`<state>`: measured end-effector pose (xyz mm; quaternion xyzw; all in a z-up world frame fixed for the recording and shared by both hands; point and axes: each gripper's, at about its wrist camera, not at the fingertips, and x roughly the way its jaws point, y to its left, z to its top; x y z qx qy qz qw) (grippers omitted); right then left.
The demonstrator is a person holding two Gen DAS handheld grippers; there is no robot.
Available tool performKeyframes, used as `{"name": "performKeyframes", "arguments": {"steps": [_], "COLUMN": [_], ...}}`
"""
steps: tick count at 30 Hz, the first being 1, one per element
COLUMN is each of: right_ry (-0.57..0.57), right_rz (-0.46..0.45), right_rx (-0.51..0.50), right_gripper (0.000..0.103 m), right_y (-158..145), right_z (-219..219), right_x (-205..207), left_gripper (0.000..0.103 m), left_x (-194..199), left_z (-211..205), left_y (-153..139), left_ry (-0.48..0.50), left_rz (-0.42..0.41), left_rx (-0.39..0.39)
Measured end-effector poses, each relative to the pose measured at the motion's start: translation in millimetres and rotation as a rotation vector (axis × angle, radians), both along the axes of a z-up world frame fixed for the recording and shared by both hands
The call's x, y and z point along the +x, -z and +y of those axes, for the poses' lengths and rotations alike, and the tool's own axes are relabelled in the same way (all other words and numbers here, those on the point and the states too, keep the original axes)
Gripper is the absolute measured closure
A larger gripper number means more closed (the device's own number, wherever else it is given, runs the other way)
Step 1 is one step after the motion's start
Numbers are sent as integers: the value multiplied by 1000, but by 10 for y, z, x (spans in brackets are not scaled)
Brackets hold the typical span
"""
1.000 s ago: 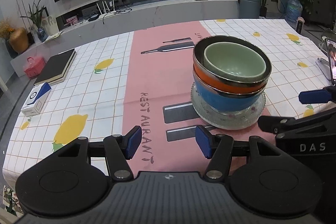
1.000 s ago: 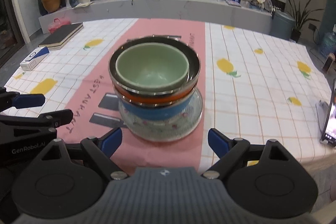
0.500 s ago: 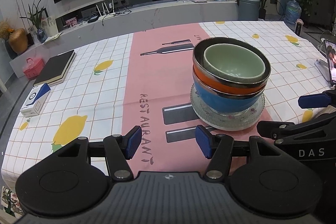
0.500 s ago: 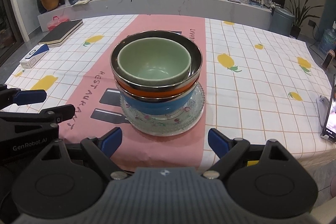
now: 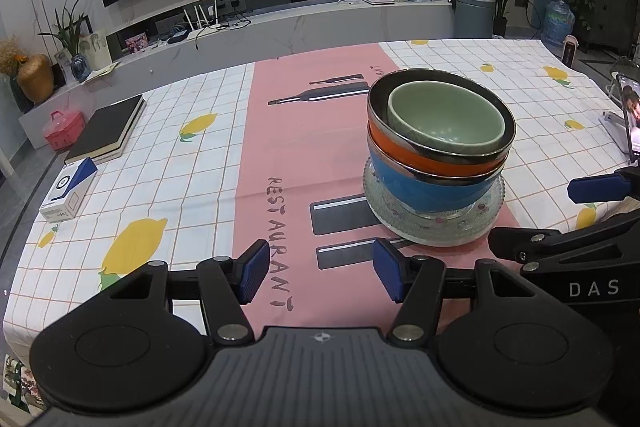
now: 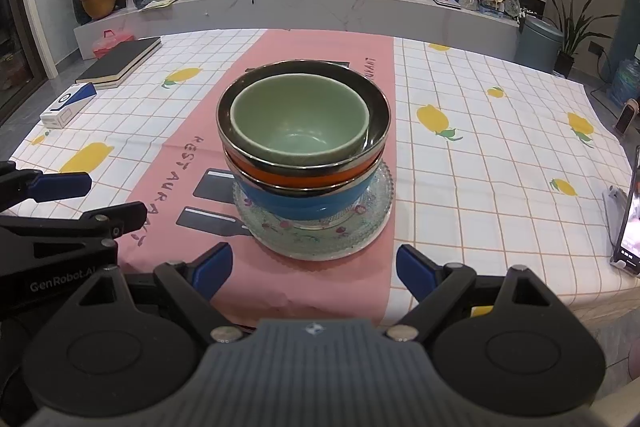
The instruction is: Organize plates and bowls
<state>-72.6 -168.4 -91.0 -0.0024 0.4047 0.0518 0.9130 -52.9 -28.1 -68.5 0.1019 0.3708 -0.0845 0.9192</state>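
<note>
So here's our stack – a green bowl (image 6: 298, 125) sits inside an orange bowl (image 6: 296, 179), which nests in a blue bowl (image 6: 296, 201), and the whole pile stands on a clear glass plate (image 6: 372, 223) with little flower prints. All of that rests on the pink strip of the tablecloth (image 6: 480, 155), roughly mid-table.

Our right gripper (image 6: 314, 269) hangs just in front of the plate with its blue pads spread wide, nothing between them. Our left gripper (image 5: 320, 275) is off to the left of the stack over the pink strip – its jaws are apart too, a bit narrower, and hold nothing. Neither one touches the dishes.

Off at the far left edge of the table we've got a black notebook (image 6: 120, 61) and a small blue and white box (image 6: 68, 105), well apart from the stack, and a phone (image 6: 630, 223) propped up on the right edge
</note>
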Motion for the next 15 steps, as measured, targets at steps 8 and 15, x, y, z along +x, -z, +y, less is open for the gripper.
{"name": "performKeyframes", "arguments": {"steps": [8, 15], "right_ry": [0, 3], "right_rz": [-3, 0], "right_rx": [2, 8], "right_gripper": [15, 15], "right_y": [4, 19], "right_z": [4, -6], "right_x": [-5, -18], "left_gripper": [34, 34], "left_x": [-6, -6], "left_z": [2, 0], "left_y": [-5, 17], "left_ry": [1, -4], "left_rz": [-1, 6], "left_rx": [-2, 0]}}
